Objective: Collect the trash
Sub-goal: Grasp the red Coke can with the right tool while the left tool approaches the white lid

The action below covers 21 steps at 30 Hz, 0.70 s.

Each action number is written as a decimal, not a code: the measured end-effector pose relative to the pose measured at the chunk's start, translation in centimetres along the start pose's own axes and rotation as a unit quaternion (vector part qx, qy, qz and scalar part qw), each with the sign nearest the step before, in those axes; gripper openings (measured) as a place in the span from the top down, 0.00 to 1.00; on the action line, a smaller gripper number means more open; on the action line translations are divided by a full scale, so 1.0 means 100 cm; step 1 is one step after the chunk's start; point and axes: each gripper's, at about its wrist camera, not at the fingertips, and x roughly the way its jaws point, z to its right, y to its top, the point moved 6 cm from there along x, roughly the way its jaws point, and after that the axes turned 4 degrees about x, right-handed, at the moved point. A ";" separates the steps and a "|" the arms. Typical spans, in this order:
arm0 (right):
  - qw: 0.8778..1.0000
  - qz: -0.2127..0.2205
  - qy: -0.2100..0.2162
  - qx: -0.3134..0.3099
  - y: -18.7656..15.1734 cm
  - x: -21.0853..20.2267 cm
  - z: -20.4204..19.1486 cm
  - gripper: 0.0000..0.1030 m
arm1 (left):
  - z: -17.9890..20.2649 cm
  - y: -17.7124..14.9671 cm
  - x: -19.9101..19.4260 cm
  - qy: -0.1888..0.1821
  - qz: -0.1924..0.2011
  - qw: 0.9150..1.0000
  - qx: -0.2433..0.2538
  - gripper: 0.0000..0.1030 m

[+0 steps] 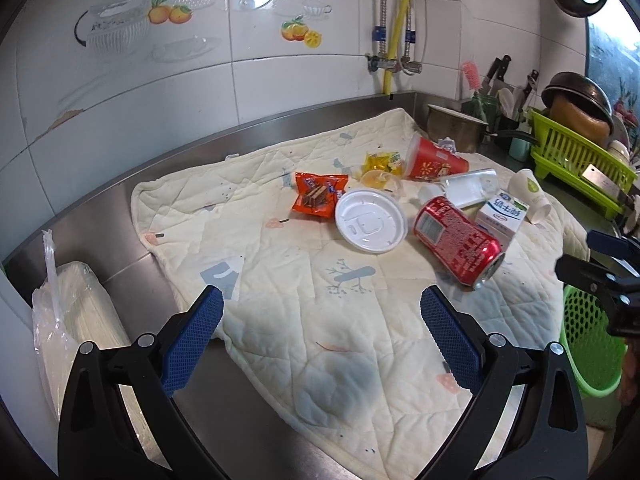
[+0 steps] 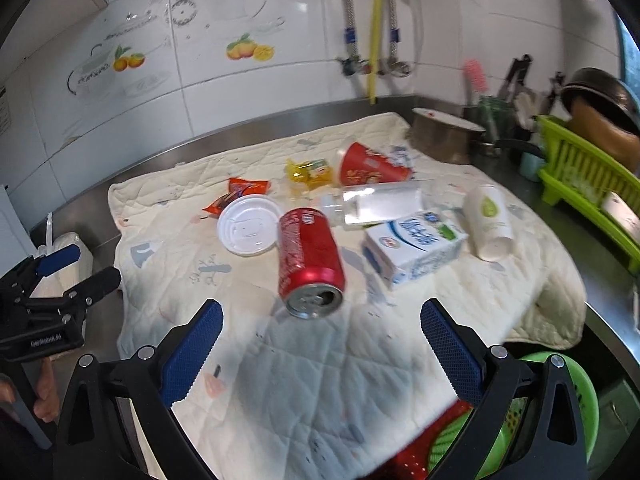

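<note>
Both the left gripper (image 1: 322, 312) and the right gripper (image 2: 322, 326) are held wide open with nothing between the fingers. In the right wrist view, a red can (image 2: 310, 256) is seen lying on the quilted mat (image 2: 320, 368) at 12 o'clock, a white lid (image 2: 249, 230) at 11 and a milk carton (image 2: 416, 248) at 1

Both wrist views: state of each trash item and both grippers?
left gripper: open, empty
right gripper: open, empty
red soda can: on its side, opened
white lid: lying flat
milk carton: lying on its side
clear bottle: on its side
red paper cup: tipped over
white paper cup: tipped over
orange snack wrapper: crumpled
green basket: upright
</note>
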 end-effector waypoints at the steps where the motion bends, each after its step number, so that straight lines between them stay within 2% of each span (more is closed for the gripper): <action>1: 1.000 -0.004 0.007 -0.002 0.003 0.006 -0.002 0.07 | -0.002 0.000 0.002 0.001 -0.002 1.000 -0.002 0.06; 7: 0.999 -0.043 0.025 -0.022 0.020 0.051 -0.013 0.07 | -0.015 0.001 0.018 0.006 -0.012 1.000 -0.011 0.07; 14: 0.994 -0.094 0.029 -0.039 0.030 0.105 -0.012 0.09 | -0.024 0.006 0.040 -0.001 -0.028 0.999 -0.027 0.14; 17: 0.992 -0.116 0.038 -0.035 0.033 0.121 -0.009 0.19 | -0.024 0.012 0.048 -0.006 -0.031 0.999 -0.030 0.17; 21: 0.989 -0.139 0.046 -0.031 0.035 0.139 -0.006 0.21 | -0.021 0.023 0.067 -0.025 -0.037 0.998 -0.038 0.20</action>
